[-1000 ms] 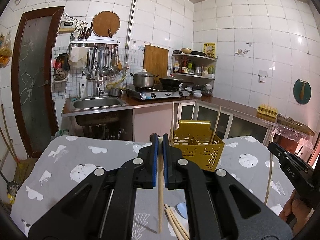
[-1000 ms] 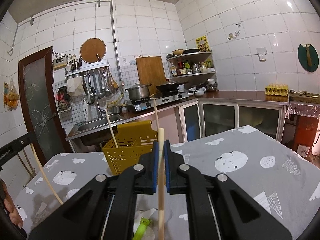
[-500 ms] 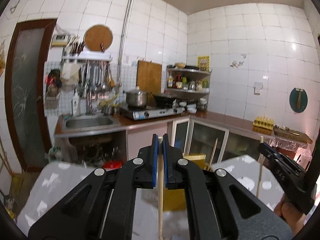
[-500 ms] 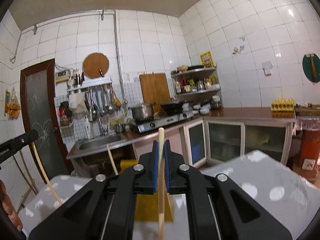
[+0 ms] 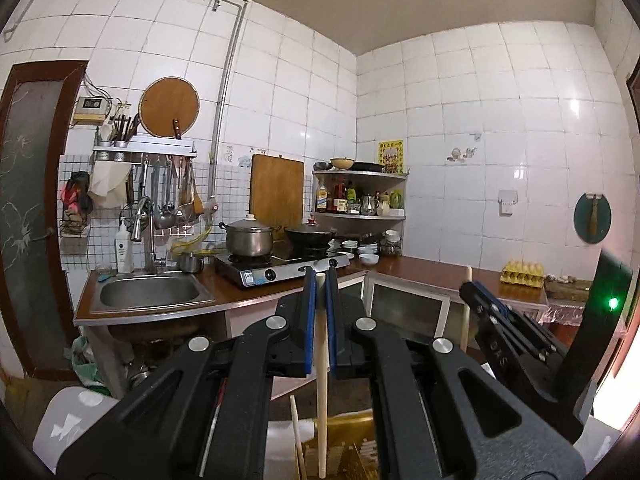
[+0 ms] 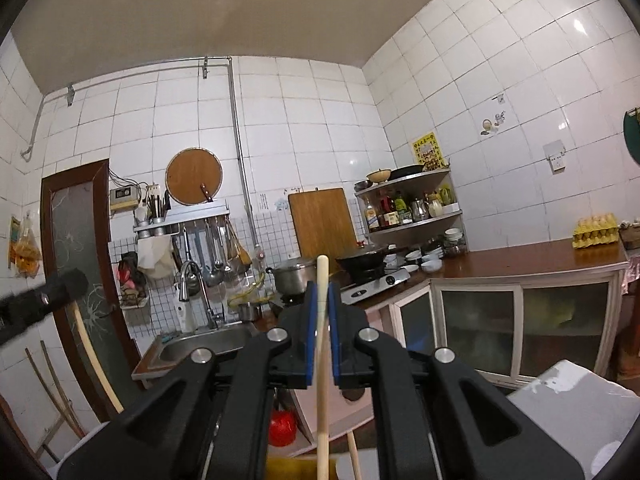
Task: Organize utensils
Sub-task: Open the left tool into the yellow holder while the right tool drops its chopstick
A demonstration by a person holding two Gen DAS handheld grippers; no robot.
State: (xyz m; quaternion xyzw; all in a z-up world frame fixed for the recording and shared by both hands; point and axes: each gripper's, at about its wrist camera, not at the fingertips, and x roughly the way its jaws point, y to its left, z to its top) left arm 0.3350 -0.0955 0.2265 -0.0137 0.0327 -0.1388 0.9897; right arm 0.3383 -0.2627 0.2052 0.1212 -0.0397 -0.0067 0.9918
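In the left wrist view a pale wooden chopstick [image 5: 321, 380] stands upright, pinched between the blue pads of the left gripper [image 5: 320, 292], whose jaws are narrowed tight onto it; its top pokes just above the pads and its lower end hangs at 6 o'clock over the yellow utensil basket [image 5: 352, 444], whose top shows at the bottom edge. Another chopstick [image 5: 298, 436] already leans in that basket, just left of the held one.

In the right wrist view a second pale chopstick [image 6: 322, 360] is clamped the same way, upright, in the closed pads of the right gripper [image 6: 322, 304], with the basket's yellow rim [image 6: 288, 466] at 6 o'clock below it.

At 3 o'clock in the left view the right gripper [image 5: 472, 292] appears side-on with its chopstick [image 5: 465, 312]. At 9 o'clock in the right view the left gripper [image 6: 60, 288] is blurred.

Behind lie a kitchen counter [image 5: 432, 276], a steel sink [image 5: 150, 292], a lidded pot [image 5: 250, 238] and a wok [image 5: 311, 236] on a gas stove [image 5: 280, 268], and an egg tray [image 5: 522, 272] at 3 o'clock.
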